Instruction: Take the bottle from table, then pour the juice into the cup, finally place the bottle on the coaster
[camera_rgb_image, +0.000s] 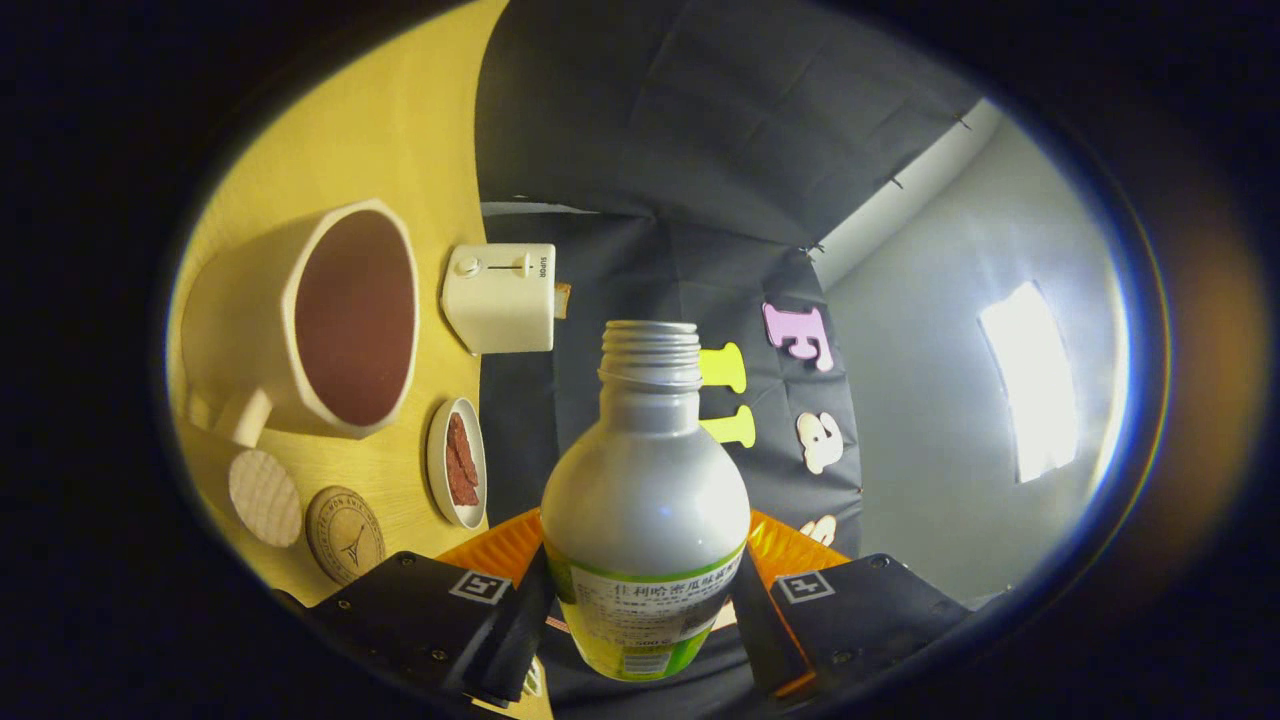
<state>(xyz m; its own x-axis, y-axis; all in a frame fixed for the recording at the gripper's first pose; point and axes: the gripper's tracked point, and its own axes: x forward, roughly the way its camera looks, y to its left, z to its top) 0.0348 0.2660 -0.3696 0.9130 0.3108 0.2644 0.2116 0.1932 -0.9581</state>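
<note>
table (400, 120) yellow | on it: cup (300, 320), toaster (500, 297), dish (457, 462), two coasters (343, 534)

bottle (645, 500) base hidden between the jaws, label print too small, cup (300, 320) handle partly hidden

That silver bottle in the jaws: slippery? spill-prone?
Bottle looks smooth and glossy, so probably slick; the gripper has both jaws on its labelled lower body, which may help. The cap is off, so tilting would likely spill. Looks rigid, probably metal.

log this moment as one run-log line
tongs: shut on bottle | bottle: uncapped, lifted | cup: beside toaster | coaster: bare
</note>
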